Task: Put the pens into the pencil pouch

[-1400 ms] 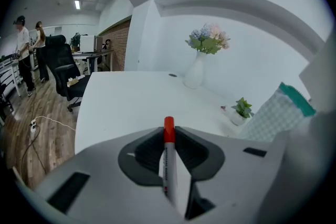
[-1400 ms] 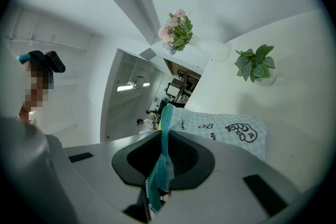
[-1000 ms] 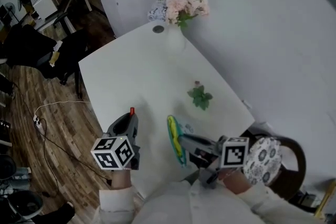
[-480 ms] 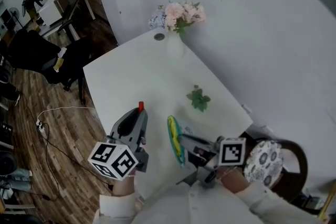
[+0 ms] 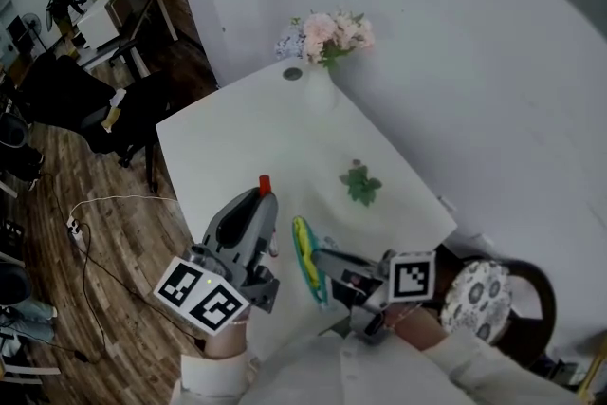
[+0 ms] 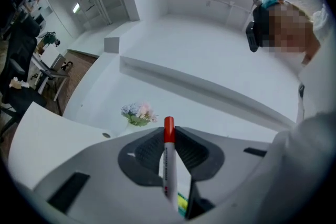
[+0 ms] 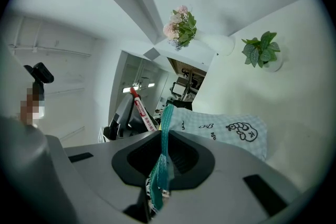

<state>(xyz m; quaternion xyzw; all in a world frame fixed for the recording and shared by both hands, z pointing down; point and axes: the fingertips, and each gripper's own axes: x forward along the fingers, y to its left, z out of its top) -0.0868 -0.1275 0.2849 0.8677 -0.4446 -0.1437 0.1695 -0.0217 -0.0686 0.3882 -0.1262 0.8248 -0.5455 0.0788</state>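
My left gripper is shut on a white marker pen with a red cap, whose cap sticks up past the jaw tips. The pen also shows in the right gripper view, raised to the left of the pouch. My right gripper is shut on the teal edge of the pale blue checked pencil pouch, holding it up over the white table. The pouch's green and yellow rim stands just right of the left gripper.
A white vase of pink flowers stands at the table's far end beside a round hole. A small green plant sits mid-table near the wall. A chair with a patterned cushion is at the right; wooden floor with cables lies left.
My left gripper has risen and tilted up with the pen, moving closer to the pouch's rim. The right gripper and pouch have stayed nearly still.
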